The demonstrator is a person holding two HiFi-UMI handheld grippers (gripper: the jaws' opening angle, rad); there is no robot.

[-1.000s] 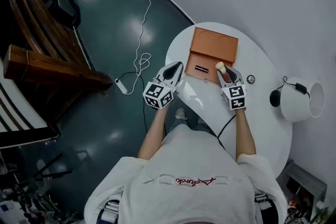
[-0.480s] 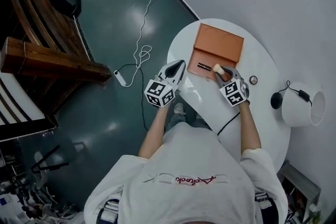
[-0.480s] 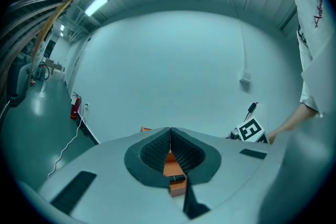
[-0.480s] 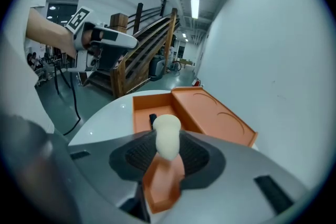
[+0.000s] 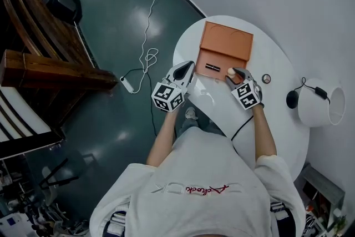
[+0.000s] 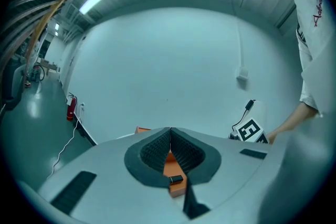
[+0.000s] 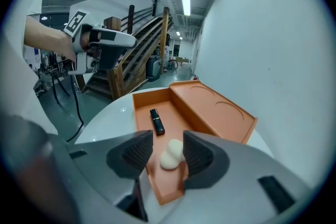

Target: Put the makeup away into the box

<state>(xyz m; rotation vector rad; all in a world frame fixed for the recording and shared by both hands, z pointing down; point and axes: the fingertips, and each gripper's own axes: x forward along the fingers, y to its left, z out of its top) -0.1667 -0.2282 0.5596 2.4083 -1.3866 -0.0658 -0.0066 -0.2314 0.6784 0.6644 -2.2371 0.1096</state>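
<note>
Right gripper newly wider round sponge

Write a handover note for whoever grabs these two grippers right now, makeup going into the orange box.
Left gripper: shut, empty, at the table edge near the box.
Right gripper: jaws have just been opening; the cream sponge lies between them in the tray, not pinched.
Done: black lipstick and sponge are in the tray.
Left: back the right gripper out. Check the small round thing on the table beside the box; I can't tell what it is. The lid is open.
</note>
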